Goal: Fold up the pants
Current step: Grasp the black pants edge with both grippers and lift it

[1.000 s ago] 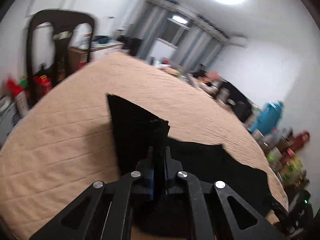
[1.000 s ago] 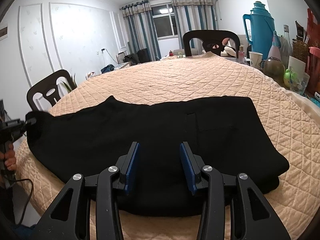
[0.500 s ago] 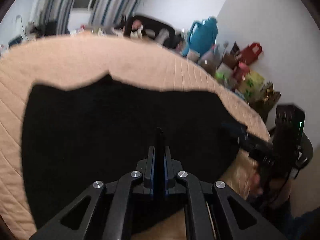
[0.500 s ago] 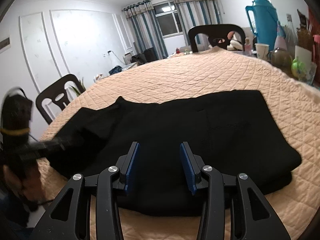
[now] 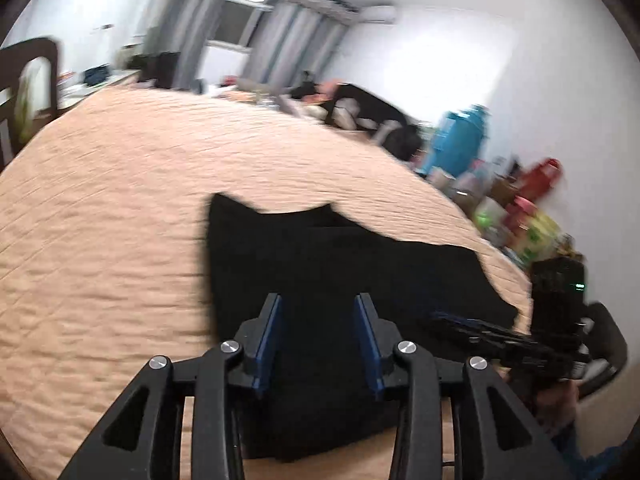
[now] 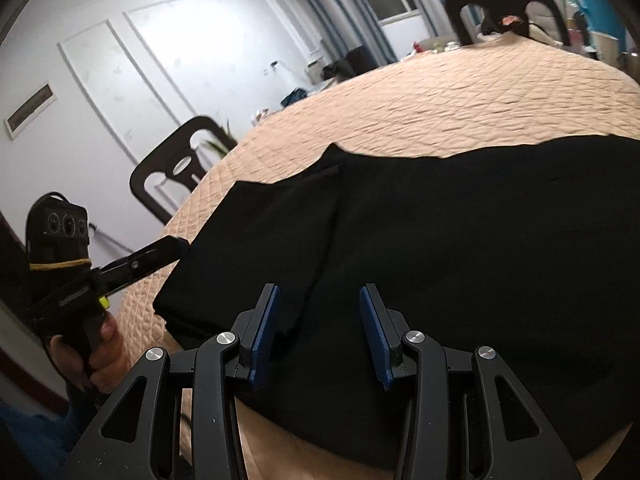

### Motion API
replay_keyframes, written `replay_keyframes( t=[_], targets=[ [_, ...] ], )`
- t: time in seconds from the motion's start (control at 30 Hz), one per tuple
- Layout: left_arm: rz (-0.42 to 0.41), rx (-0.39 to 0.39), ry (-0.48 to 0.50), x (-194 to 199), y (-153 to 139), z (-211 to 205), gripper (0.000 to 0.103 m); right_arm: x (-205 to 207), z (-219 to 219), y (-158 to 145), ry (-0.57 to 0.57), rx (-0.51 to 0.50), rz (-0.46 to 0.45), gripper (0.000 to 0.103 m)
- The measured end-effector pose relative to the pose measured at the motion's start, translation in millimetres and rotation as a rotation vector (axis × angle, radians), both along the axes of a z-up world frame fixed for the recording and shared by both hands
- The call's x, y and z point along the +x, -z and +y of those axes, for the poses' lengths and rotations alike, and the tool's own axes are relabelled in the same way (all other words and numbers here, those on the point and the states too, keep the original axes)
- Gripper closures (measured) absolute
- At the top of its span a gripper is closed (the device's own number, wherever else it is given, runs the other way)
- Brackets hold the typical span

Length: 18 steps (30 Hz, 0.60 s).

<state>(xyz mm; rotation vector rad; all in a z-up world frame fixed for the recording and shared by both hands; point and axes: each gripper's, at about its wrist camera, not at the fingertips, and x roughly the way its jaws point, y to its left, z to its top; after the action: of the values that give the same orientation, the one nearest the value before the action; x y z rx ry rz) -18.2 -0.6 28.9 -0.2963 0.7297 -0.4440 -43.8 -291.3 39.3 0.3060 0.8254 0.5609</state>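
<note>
Black pants (image 6: 440,240) lie folded on the peach quilted table cover (image 6: 480,92), one end doubled over at the left. Over their near edge hovers my right gripper (image 6: 320,296), open, with nothing between its blue pads. My left gripper (image 5: 318,304) is over the folded end of the pants (image 5: 320,256); its jaws are opening and the pads press on nothing. In the right wrist view the left gripper (image 6: 176,246) sits at the pants' left corner, held by a hand (image 6: 100,352). In the left wrist view the right gripper (image 5: 440,318) reaches over the pants' right end.
A dark chair (image 6: 180,168) stands at the table's left side and another chair (image 6: 500,4) at the far side. A blue thermos (image 5: 460,144) and several bottles and jars (image 5: 520,208) crowd the right edge. Bare cover (image 5: 100,220) stretches left of the pants.
The left gripper was shut on a lifted end of the pants; it swung across, laid the cloth down and has opened. The right gripper stayed open and turned left.
</note>
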Motion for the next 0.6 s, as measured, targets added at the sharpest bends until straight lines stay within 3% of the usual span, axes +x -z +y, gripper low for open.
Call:
replay_keyframes(
  t=[0.23, 0.5, 0.53, 0.6],
  targets=[
    [0.029, -0.005, -0.041, -4.2, 16.5, 16.3, 0.063, 35.5, 28.5, 1.2, -0.062, -0.046, 0.072, 0.060],
    [0.021, -0.002, -0.006, -12.4, 21.8, 10.2, 0.063, 60.9, 33.2, 5.8, -0.054, 0.053, 0.161, 0.060],
    [0.018, -0.003, -0.005, -13.1, 21.8, 10.5, 0.063, 61.4, 33.3, 5.7, -0.061, 0.061, 0.171, 0.063],
    [0.018, -0.005, -0.003, -13.3, 22.3, 14.5, 0.063, 61.6, 34.9, 8.6, -0.083, 0.080, 0.202, 0.090]
  ],
)
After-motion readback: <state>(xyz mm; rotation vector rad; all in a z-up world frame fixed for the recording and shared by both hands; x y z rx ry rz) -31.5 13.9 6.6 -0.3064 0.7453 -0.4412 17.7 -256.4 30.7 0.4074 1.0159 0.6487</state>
